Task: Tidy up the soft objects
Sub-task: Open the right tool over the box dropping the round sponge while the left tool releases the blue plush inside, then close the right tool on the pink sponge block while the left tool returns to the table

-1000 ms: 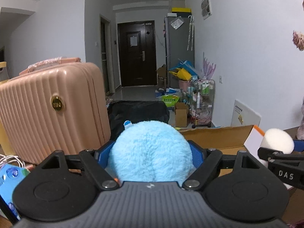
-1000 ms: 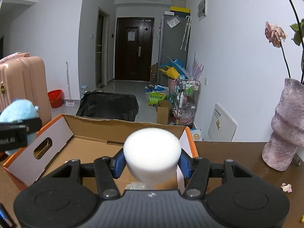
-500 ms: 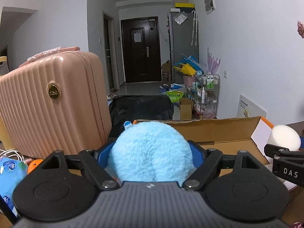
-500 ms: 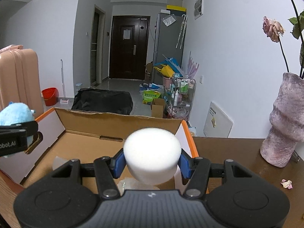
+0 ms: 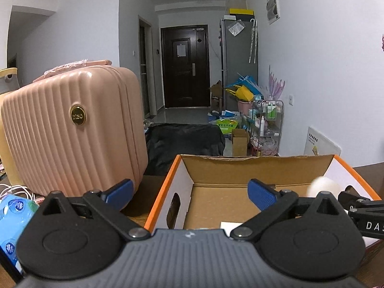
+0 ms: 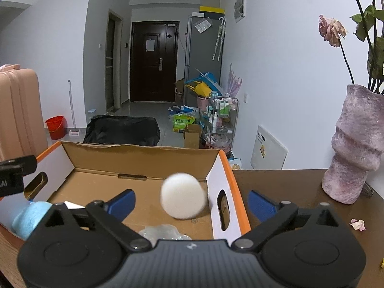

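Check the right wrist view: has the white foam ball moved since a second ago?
Yes. The white foam ball has left the just-opened right gripper and sits lower against the cardboard box back wall, blurred, apparently falling.

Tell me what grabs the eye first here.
A white foam ball blurred in mid-air over the open cardboard box, between the right gripper's spread jaws, which have just been opening. A blue plush lies in the box's left corner; a pink suitcase stands left of the box.

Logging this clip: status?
Left gripper, right gripper: both just opened, nothing gripped. White ball blurred over box; blue plush inside. Nothing in the way.
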The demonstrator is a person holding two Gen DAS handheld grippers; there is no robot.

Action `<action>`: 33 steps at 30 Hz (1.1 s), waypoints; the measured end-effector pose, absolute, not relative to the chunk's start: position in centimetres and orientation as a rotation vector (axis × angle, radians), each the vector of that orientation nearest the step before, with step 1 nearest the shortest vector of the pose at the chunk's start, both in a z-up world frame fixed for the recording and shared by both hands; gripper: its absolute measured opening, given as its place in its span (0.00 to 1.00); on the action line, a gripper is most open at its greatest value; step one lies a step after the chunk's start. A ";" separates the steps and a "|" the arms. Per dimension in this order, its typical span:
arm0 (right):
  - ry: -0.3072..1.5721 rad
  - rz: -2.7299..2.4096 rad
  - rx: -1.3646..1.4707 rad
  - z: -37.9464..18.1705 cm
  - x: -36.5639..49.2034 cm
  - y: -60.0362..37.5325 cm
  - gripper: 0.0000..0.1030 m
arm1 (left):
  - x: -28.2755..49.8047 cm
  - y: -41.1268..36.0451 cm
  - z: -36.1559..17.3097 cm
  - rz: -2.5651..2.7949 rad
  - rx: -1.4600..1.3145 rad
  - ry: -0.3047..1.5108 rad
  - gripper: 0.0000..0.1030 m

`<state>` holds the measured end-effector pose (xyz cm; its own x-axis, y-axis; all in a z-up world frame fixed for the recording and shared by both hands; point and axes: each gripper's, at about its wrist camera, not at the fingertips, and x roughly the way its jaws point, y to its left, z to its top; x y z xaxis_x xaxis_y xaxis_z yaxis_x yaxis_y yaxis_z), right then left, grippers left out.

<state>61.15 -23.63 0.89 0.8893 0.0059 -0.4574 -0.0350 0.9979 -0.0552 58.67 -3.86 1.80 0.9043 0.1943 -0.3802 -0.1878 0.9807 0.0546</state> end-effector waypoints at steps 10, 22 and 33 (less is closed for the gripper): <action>0.465 0.002 -0.069 1.4 59.8 -24.0 0.98 | 57.9 -3.8 1.2 0.189 0.026 0.430 1.00; 0.431 -0.007 -0.066 3.3 55.7 -25.2 0.99 | 54.3 -2.4 2.1 0.193 -0.057 0.407 1.00; 0.394 0.015 -0.067 4.4 50.1 -25.5 0.99 | 48.2 -2.0 4.5 0.172 -0.034 0.346 1.00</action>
<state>50.11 -25.50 4.41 0.9232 0.0020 -0.3843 -0.0280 0.9977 -0.0621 48.23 -1.99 4.46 0.9264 0.1618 -0.3400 -0.1735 0.9848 -0.0041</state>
